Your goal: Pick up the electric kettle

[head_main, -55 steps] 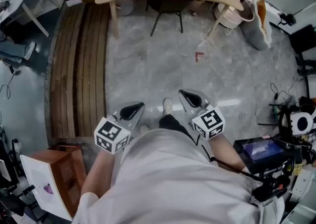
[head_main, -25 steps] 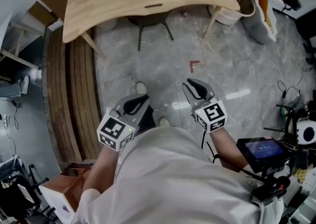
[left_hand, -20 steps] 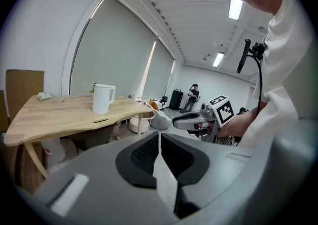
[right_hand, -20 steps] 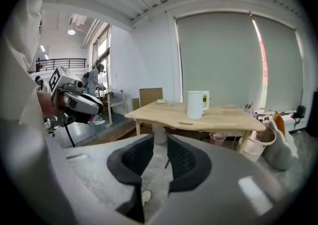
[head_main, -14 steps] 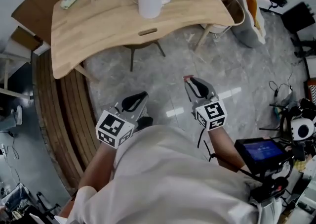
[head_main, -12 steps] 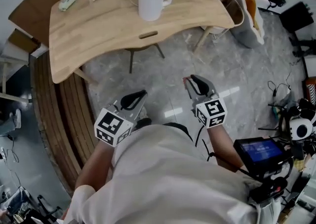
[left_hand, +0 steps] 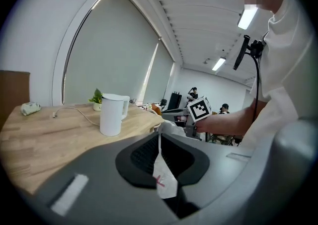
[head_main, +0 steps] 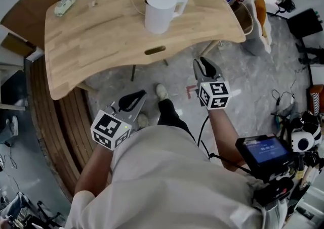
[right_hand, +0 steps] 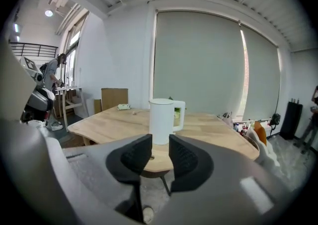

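- The person has walked closer to the table (head_main: pixel 91 36); a moment ago it sat far off at the top of the head view; now its near edge is just ahead of the right gripper (head_main: pixel 205 65)
- The electric kettle (head_main: pixel 161 9) stands upright on the far middle of the table, with its handle to the right; nothing touches it
- The right gripper's jaws have just been opening; they are spread a little with nothing between them, and they point at the kettle
- The left gripper (head_main: pixel 132 99) is on the left, nearer the person; its jaws are pressed together and empty
- So the walk looks nearly done; the reach and the grab, likely with the right gripper, are not yet done
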Demonstrator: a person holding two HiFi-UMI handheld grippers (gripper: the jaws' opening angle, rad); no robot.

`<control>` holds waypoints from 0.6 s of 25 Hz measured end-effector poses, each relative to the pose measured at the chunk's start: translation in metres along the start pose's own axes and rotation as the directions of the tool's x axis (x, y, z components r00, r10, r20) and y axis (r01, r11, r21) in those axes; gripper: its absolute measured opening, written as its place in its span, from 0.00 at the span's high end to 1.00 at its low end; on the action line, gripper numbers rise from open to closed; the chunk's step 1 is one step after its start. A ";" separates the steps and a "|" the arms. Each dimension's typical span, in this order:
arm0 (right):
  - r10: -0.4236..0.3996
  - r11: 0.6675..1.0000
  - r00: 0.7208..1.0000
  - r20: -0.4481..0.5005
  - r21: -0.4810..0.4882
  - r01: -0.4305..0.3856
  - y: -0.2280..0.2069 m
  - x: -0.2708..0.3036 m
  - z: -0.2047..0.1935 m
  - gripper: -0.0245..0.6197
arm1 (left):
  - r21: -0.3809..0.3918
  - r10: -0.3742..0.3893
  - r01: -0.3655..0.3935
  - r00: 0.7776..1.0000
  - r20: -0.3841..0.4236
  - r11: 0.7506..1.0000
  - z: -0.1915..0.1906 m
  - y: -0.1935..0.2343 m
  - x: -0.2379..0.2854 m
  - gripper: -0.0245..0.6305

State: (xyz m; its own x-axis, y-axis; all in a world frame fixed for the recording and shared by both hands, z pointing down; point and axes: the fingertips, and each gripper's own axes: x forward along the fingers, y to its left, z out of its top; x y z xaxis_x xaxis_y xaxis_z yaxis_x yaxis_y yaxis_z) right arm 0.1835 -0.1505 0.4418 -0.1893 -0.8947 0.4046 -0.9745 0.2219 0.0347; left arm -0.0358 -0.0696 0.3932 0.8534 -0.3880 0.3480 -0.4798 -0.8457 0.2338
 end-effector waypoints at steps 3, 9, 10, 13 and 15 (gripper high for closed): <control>0.012 1.000 1.000 0.002 -0.021 -0.012 -0.027 0.056 0.014 0.81 | -0.019 0.051 -0.050 0.999 0.005 0.999 0.014 0.029 0.013 0.93; 0.057 0.998 0.998 -0.012 -0.039 -0.058 -0.084 0.162 0.036 0.74 | -0.034 0.143 -0.144 0.990 -0.011 0.989 0.052 0.072 0.057 0.93; 0.065 0.997 0.998 -0.019 -0.046 -0.066 -0.091 0.179 0.039 0.74 | -0.040 0.158 -0.159 0.987 -0.008 0.987 0.059 0.078 0.063 0.93; 0.074 0.995 0.997 -0.035 -0.062 -0.076 -0.109 0.224 0.043 0.68 | -0.057 0.196 -0.197 0.980 -0.013 0.979 0.074 0.094 0.084 0.93; 0.079 0.994 0.996 -0.035 -0.074 -0.081 -0.120 0.250 0.047 0.64 | -0.070 0.213 -0.214 0.977 -0.019 0.974 0.081 0.099 0.098 0.93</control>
State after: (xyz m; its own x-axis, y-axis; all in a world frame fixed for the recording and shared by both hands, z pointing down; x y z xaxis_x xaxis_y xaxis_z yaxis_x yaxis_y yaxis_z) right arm 0.2475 -0.4191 0.4961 -0.2611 -0.8605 0.4375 -0.9442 0.3220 0.0697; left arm 0.0169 -0.2213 0.3771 0.7277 -0.5518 0.4074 -0.6640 -0.7155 0.2172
